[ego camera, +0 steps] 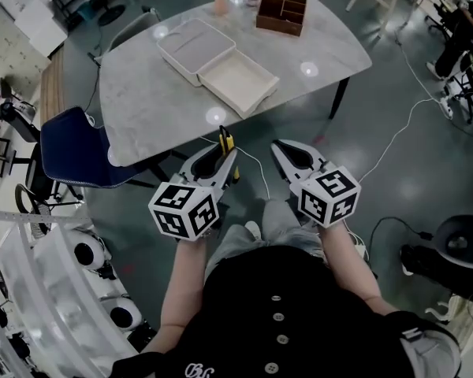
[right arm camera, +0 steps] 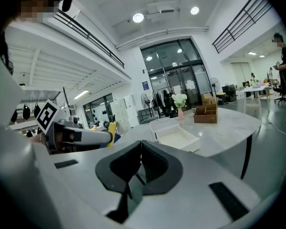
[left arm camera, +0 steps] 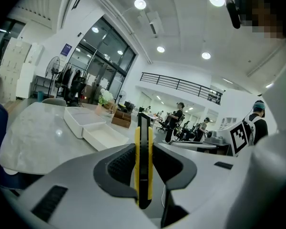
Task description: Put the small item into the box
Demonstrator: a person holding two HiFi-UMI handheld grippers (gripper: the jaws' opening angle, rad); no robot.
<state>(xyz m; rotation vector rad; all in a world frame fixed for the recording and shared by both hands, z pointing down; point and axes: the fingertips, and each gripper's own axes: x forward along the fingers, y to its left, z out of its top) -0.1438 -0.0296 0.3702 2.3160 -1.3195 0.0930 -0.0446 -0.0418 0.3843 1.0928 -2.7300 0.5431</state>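
A yellow and black utility knife (ego camera: 226,143) stands upright between the jaws of my left gripper (ego camera: 227,151), which is shut on it; in the left gripper view the knife (left arm camera: 144,166) fills the gap of the gripper (left arm camera: 144,144). My right gripper (ego camera: 278,147) hangs beside it, shut with nothing inside, its jaws meeting at the tips (right arm camera: 140,144). Both grippers hover off the table's near edge, in front of the person. The white box (ego camera: 238,82) lies open on the marble table (ego camera: 142,101) beside its other white half (ego camera: 194,47). The right gripper view shows the box (right arm camera: 176,137) and the knife's yellow tip (right arm camera: 112,128).
A brown wooden organiser (ego camera: 281,12) and a small vase with flowers (ego camera: 221,2) stand at the table's far side. A blue chair (ego camera: 83,148) sits at the left corner. Cables run over the floor to the right, and people stand far off.
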